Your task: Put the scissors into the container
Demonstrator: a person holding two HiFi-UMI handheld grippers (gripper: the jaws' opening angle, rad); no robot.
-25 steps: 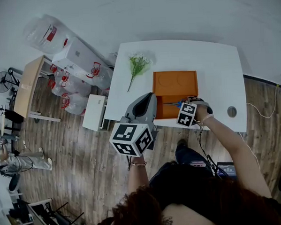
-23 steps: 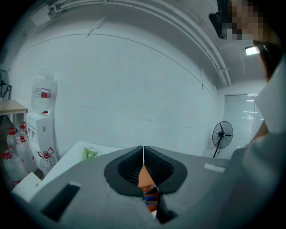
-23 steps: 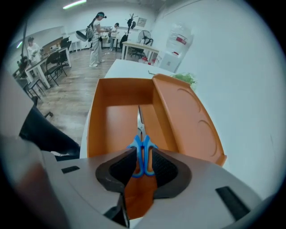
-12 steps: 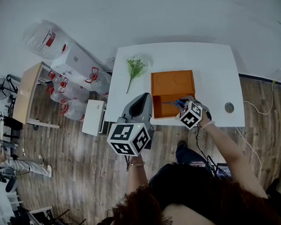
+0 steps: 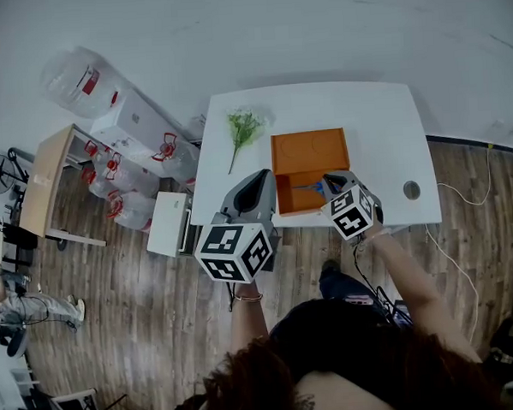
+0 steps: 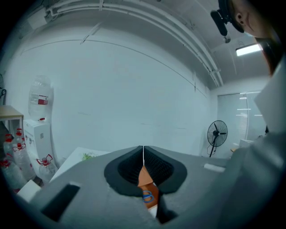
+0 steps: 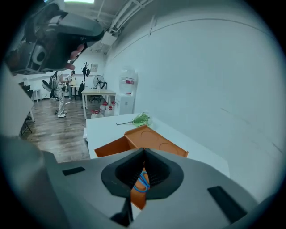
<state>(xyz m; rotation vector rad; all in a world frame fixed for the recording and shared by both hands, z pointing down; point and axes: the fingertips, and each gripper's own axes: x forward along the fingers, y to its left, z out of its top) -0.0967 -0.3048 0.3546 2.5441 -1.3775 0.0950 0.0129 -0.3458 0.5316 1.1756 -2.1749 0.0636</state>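
The orange container [image 5: 301, 197] stands on the white table [image 5: 381, 133], with its lid part [image 5: 309, 150] behind it. Scissors [image 5: 311, 187] with blue handles lie inside the container. My right gripper [image 5: 328, 184] is at the container's front right corner, jaws shut and empty. In the right gripper view the jaws [image 7: 144, 154] meet, and the scissors [image 7: 142, 182] show below them over the container [image 7: 152, 139]. My left gripper [image 5: 262, 175] hovers at the table's front edge, left of the container. It is shut [image 6: 143, 154], and the scissors [image 6: 148, 197] show under it.
A green sprig [image 5: 242, 128] lies on the table left of the container. A round hole [image 5: 411, 189] is at the table's right front. On the floor to the left stand a small white cabinet [image 5: 170, 223], water bottles [image 5: 122, 177] and a wooden desk [image 5: 45, 181].
The right gripper has drawn back a little from over the container toward the table's front edge, and its cube has turned. The scissors stay in the container. The left gripper has hardly moved.
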